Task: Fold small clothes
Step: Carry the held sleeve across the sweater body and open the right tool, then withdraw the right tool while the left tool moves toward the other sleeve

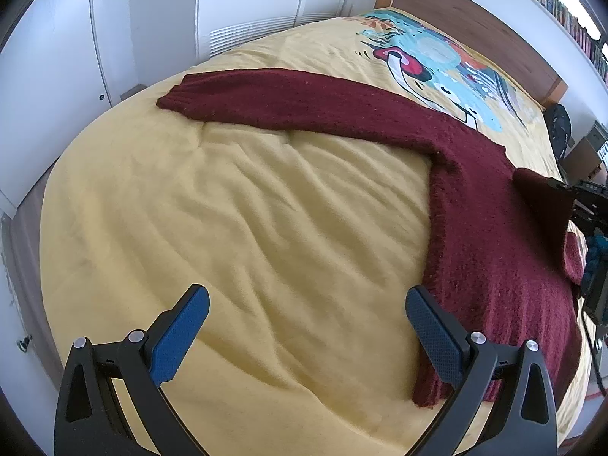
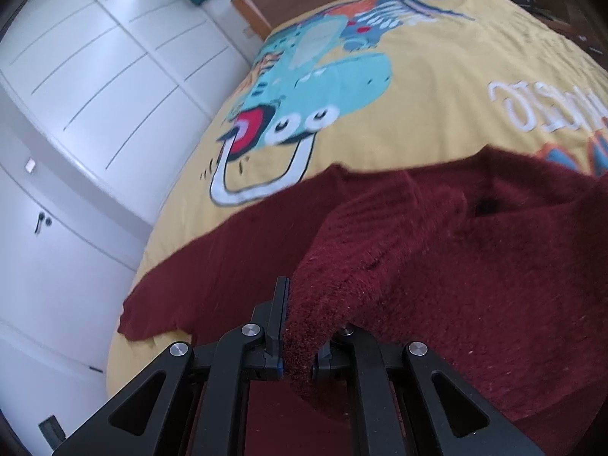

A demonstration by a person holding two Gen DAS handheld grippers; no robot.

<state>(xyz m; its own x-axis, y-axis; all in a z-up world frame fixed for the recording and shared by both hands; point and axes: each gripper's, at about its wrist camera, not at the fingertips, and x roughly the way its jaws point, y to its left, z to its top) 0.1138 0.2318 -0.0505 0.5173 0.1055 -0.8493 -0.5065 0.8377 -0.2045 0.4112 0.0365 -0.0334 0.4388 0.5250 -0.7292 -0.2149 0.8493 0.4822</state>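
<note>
Left wrist view: the left gripper hangs above the yellow blanket with its blue-padded fingers spread wide and nothing between them. Its right-hand finger sits over the lower edge of the dark red sweater, which lies flat on the bed toward the right side. One sleeve stretches out to the left across the blanket, ending in a ribbed cuff. Behind it a cartoon print covers the far part of the blanket, near the wooden headboard. White wardrobe doors stand at the left.

In the right wrist view, the right gripper is pressed together on a fold of the sweater, pinching the thick knit between its fingers. The cloth rises from the body of the sweater into the grip, lifted off the layer beneath it. The other sleeve lies flat on the blanket to the left.
</note>
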